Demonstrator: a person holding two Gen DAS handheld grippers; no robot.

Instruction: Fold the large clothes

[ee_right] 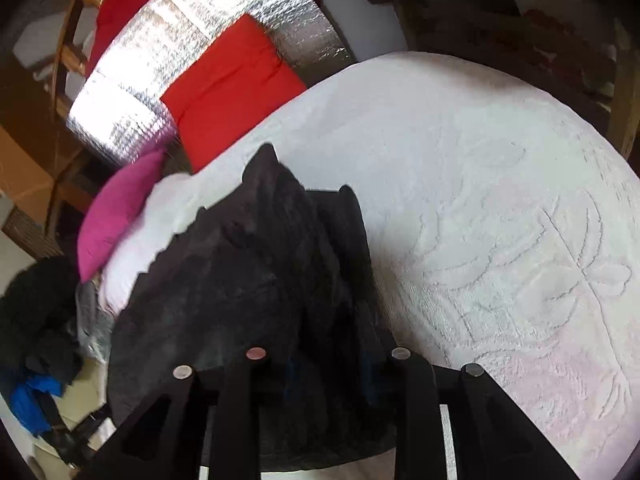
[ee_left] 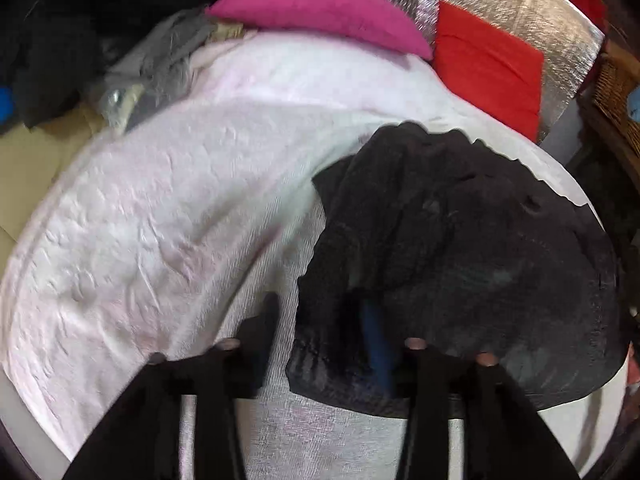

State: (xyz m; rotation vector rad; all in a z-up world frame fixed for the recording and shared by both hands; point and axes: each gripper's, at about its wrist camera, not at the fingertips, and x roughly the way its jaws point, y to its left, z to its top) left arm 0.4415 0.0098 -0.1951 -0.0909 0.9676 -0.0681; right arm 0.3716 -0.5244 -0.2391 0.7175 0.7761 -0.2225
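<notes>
Gripping black garment (ee_right: pixel 248 280), jaws part-open.

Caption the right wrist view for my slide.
Dark garment bunched on white bedspread, magenta pillow behind.

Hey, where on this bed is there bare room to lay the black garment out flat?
The white bedspread is bare right of the black garment. It is also bare left of it, up to the pink pillow. It is crowded by the grey clothes and dark pile.
</notes>
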